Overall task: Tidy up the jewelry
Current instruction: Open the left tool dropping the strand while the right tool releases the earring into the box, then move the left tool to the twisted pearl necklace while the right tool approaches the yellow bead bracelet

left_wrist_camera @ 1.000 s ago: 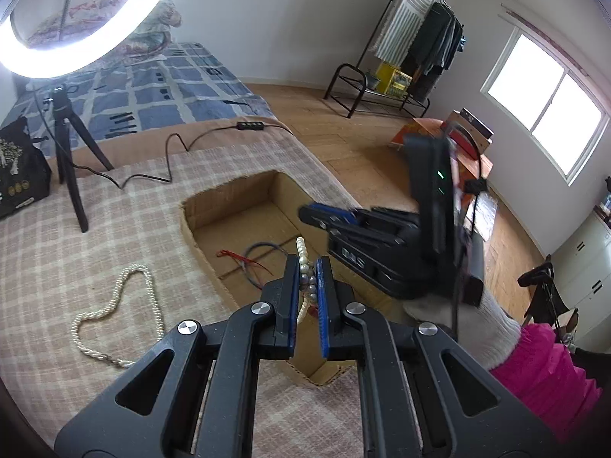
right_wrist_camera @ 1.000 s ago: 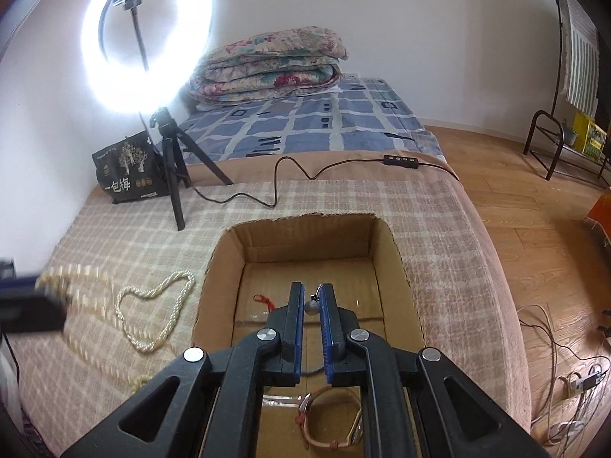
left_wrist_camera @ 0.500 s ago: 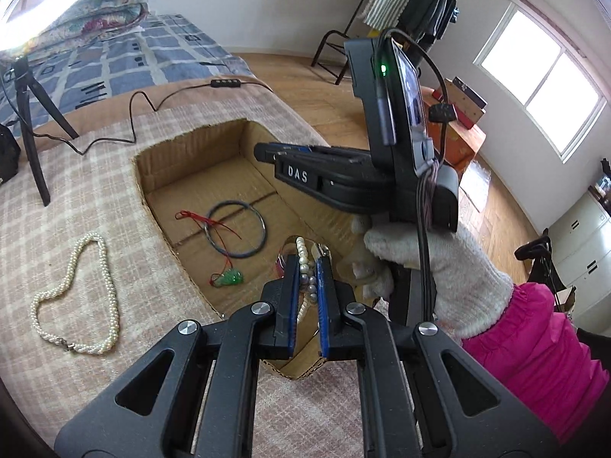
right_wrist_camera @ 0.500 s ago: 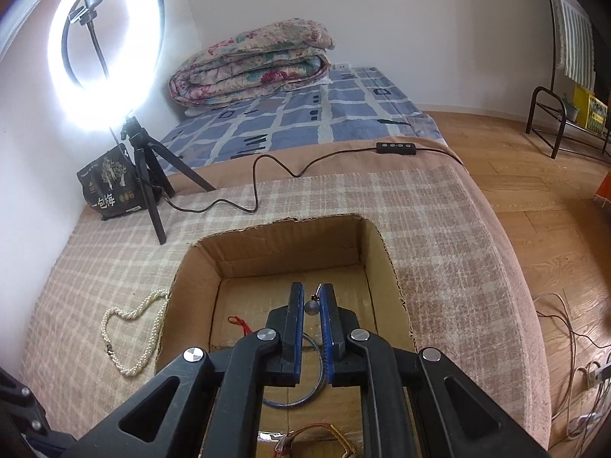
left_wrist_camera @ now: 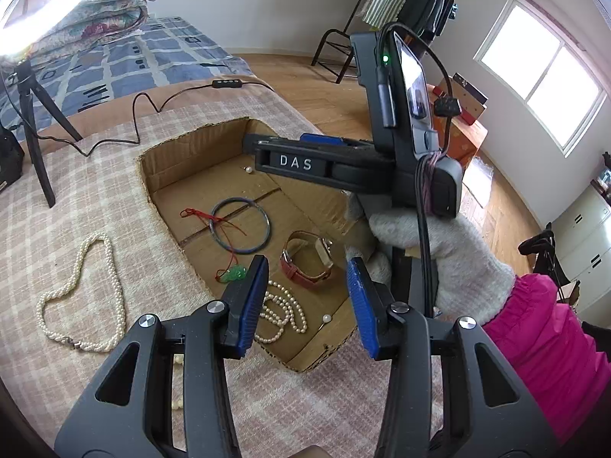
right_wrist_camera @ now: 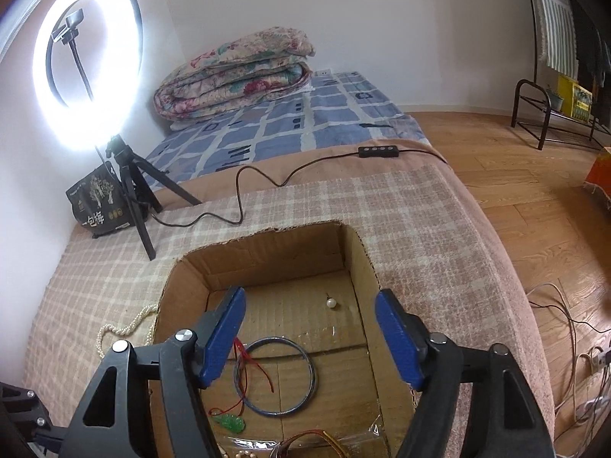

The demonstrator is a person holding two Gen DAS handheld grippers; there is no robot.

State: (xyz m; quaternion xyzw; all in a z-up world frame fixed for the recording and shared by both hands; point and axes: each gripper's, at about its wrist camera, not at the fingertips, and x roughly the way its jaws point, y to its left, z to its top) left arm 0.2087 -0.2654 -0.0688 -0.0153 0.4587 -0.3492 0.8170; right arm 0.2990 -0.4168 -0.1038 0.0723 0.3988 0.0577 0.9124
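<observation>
Both hand-held grippers, left (left_wrist_camera: pixel 305 297) and right (right_wrist_camera: pixel 311 337), hang wide apart and empty over the cardboard box (left_wrist_camera: pixel 183 152), while outside its left edge a limp, light pearl necklace (left_wrist_camera: pixel 82 290) likely needs pinching mid-strand.

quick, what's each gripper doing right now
Left gripper: open, holding nothing, over the box.
Right gripper: open, holding nothing, over the box.

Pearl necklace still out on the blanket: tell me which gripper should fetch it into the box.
Left. The pearl necklace lies left of the cardboard box, beside the open left gripper. The open right gripper hangs over the box's far end, farther away.
</observation>
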